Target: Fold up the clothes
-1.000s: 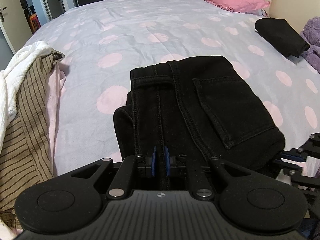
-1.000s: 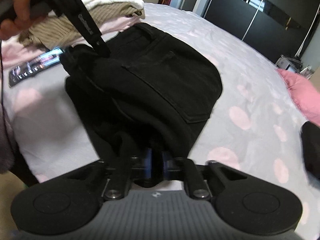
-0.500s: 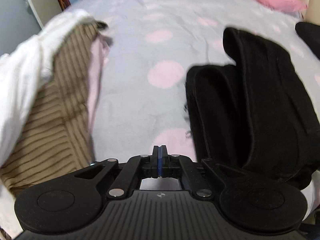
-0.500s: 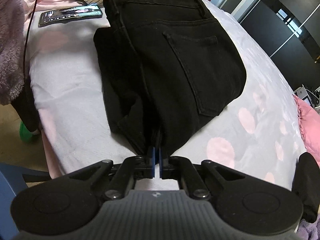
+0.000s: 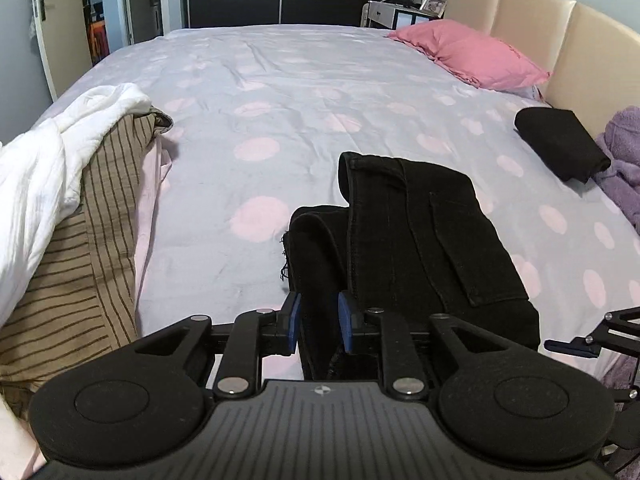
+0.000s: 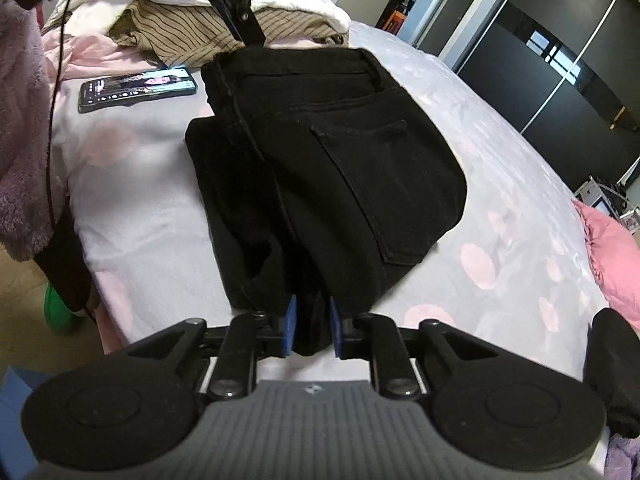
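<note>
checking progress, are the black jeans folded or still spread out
Folded: the black jeans lie as a compact layered bundle on the bed, back pocket up, legs doubled underneath.

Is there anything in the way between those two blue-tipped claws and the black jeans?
Nothing visible. The left gripper and right gripper are each open with a bunched edge of the black jeans already between the blue pads.

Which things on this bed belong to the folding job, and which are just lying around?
Job: folded black denim jeans; left gripper; right gripper.

Lying about: black smartphone; pink pillow; purple fleece robe.
</note>
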A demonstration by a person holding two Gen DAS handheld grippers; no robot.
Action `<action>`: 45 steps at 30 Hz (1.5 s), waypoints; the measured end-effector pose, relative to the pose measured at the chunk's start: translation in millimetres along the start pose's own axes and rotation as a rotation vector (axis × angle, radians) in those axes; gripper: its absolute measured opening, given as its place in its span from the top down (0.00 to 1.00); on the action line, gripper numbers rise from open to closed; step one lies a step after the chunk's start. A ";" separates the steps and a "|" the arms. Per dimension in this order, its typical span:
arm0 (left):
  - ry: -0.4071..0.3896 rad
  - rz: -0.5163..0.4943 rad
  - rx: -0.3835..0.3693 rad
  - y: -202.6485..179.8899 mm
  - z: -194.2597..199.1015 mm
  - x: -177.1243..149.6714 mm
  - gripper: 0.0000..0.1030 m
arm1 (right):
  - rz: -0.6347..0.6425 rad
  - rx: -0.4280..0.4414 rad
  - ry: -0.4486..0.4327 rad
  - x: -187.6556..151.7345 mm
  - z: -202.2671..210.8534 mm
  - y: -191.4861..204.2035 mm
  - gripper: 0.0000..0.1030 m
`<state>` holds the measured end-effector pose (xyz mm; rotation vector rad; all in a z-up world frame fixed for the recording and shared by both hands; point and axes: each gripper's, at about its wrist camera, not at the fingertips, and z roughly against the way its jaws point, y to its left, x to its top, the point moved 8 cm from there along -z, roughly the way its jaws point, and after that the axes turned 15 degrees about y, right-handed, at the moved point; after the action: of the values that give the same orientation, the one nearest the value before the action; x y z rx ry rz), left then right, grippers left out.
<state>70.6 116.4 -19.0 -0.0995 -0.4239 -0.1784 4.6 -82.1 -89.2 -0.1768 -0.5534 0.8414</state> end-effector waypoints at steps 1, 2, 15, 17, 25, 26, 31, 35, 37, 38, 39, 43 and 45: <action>0.002 -0.001 0.000 -0.1 -0.5 0.3 0.82 | -0.002 0.004 0.001 0.9 -1.1 0.5 0.81; -0.001 0.008 -0.012 0.4 0.6 -0.3 0.82 | -0.003 0.006 0.002 1.4 -1.9 0.9 0.81; 0.023 0.102 -0.178 2.7 -0.6 -6.3 0.59 | -0.012 0.014 0.010 5.7 -11.1 4.3 0.74; 0.060 0.099 -0.196 -1.6 -11.5 -7.5 0.60 | -0.020 0.007 0.016 7.2 -14.6 3.2 0.74; 0.083 0.034 -0.164 -17.2 -28.5 -6.9 0.82 | -0.057 -0.034 0.026 17.3 -30.1 0.6 0.76; 0.078 0.032 -0.156 -17.8 -27.6 -7.3 0.86 | -0.043 -0.049 0.034 17.5 -32.7 2.8 0.80; 0.051 0.071 -0.153 -7.8 -17.2 -5.7 0.88 | 0.054 -0.062 0.023 13.7 -17.7 8.9 0.90; 0.102 0.108 -0.139 4.2 -27.2 -11.9 0.93 | 0.146 -0.076 0.017 6.2 -8.6 19.6 0.95; 0.133 0.118 -0.134 7.3 -36.3 -15.1 0.93 | 0.152 -0.072 0.024 4.7 -14.1 21.0 0.95; 0.147 0.121 -0.134 7.9 -41.4 -16.4 0.93 | 0.141 -0.064 0.029 5.7 -17.9 19.8 0.95; 0.161 0.123 -0.134 8.4 -46.6 -17.8 0.93 | 0.133 -0.055 0.034 6.9 -20.6 18.9 0.95; 0.204 0.105 -0.102 5.9 -64.4 -20.3 0.92 | 0.103 -0.010 0.041 8.0 -22.0 14.9 0.94; 0.209 0.116 -0.104 6.9 -65.2 -19.2 0.91 | 0.093 0.009 0.033 8.4 -16.6 12.7 0.89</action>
<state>80.7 117.4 -86.5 -0.2055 -0.2001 -0.0949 9.6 -66.4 -104.4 -0.2093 -0.5138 0.9291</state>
